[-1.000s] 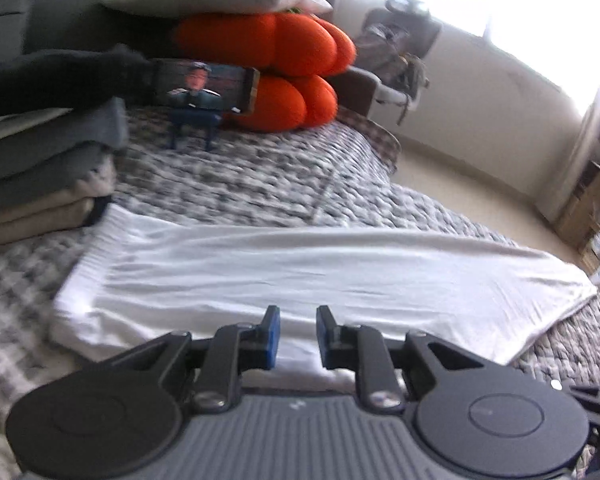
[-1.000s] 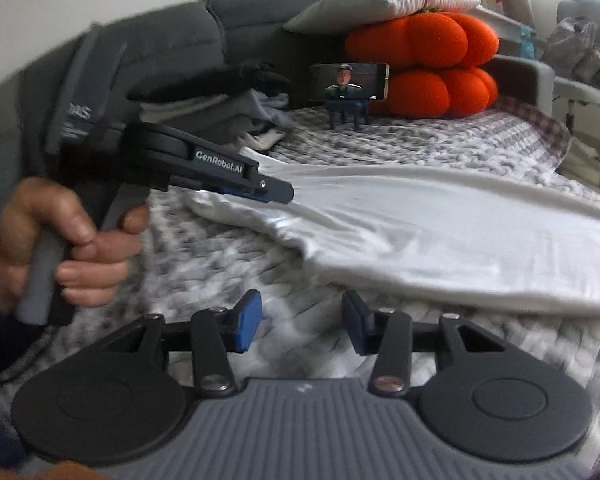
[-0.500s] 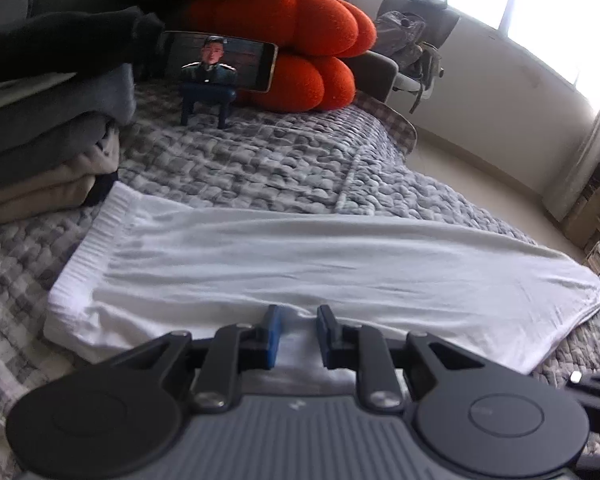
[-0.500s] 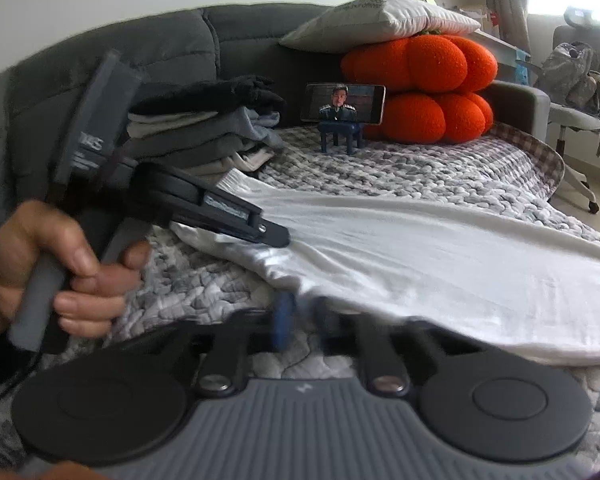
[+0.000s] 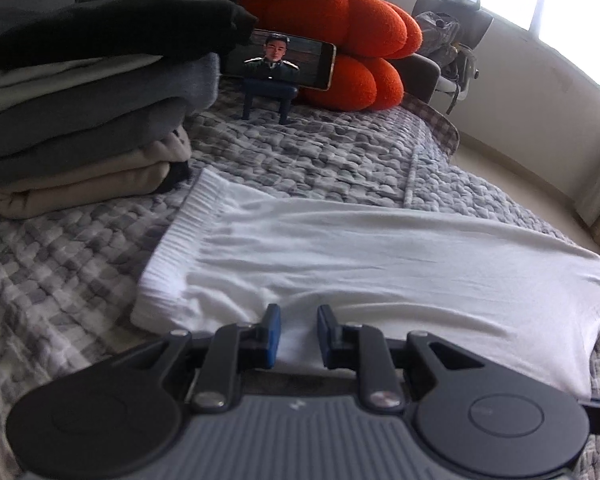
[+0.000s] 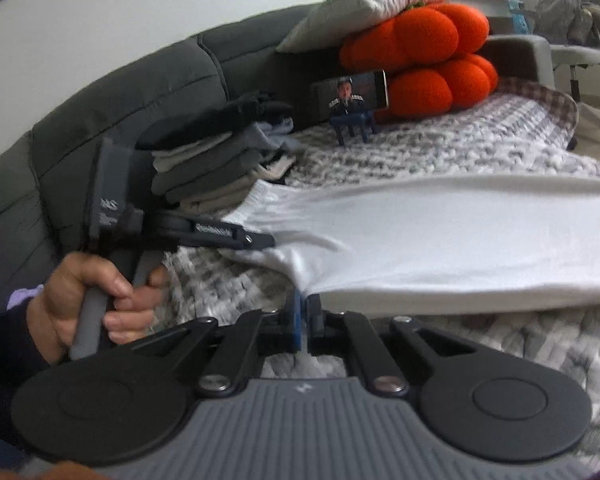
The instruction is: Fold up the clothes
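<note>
A long white garment [image 5: 380, 264] with a ribbed band [image 5: 184, 232] at its left end lies flat across the grey quilted cover [image 5: 320, 152]. My left gripper [image 5: 298, 332] has the garment's near edge bunched between its blue pads, close to the ribbed end. In the right wrist view the left gripper [image 6: 270, 240], held by a person's hand [image 6: 92, 304], pinches the garment [image 6: 460, 240] at its left corner. My right gripper [image 6: 303, 316] is shut on the near edge of the same garment, which pulls to a point at its pads.
A stack of folded clothes [image 5: 80, 120] sits left of the garment against the grey sofa back [image 6: 120, 112]. Behind it are a phone on a blue stand [image 5: 280, 60], orange cushions [image 5: 352, 40] and a white pillow [image 6: 364, 4]. An office chair [image 5: 452, 32] stands past the cover's far edge.
My right gripper's jaws went from open to shut on the garment's near edge. The left gripper moved forward, nearer the ribbed end and the folded stack, keeping its hold.
</note>
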### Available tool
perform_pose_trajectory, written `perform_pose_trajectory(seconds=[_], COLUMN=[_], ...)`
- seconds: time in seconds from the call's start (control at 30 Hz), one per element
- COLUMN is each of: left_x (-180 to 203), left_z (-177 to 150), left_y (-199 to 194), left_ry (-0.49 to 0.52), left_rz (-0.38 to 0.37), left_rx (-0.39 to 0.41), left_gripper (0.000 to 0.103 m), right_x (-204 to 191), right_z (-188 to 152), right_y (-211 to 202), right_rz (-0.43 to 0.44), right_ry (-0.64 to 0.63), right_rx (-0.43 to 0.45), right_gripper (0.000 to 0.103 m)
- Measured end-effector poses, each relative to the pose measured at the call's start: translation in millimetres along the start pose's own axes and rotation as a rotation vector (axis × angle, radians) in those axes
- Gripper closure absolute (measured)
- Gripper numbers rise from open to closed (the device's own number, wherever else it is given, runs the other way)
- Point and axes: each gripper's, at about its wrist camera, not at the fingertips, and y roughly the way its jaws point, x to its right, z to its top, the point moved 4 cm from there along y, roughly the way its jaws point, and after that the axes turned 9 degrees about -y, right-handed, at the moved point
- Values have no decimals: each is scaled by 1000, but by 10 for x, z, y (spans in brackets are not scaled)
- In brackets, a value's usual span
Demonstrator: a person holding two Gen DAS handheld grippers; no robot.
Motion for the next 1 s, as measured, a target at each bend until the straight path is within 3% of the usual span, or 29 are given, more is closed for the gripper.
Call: perform_pose_trajectory(seconds=[0.23, 0.4, 0.57, 0.6, 0.73, 0.9, 1.0], left_x=[-60, -88, -72, -70, 4, 282, 585], left_z=[23, 23, 28, 37, 75, 107, 49], left_y=[-78, -56, -73, -81, -160, -313, -300], left_ry=[-11, -21, -5, -10, -10, 47, 90], left_rz=[24, 60, 73, 70, 46, 3, -62], left_rx=[-1, -2, -2, -2, 19, 79, 72], left_gripper=[81, 81, 81, 80, 71, 68, 67], right_x=[65, 51, 70, 74, 17, 103, 287], right_z=[4, -80, -81, -83, -125, -113, -92], right_y=[-105, 13, -31, -39, -121, -390, -585], right_rz=[57, 11, 12, 13, 52, -16, -116], right_ry=[65, 36, 55, 62, 47, 81, 125], right_rx=[54, -4, -3, -10, -18, 45, 93], right_gripper=[99, 99, 96, 90, 89, 89, 89])
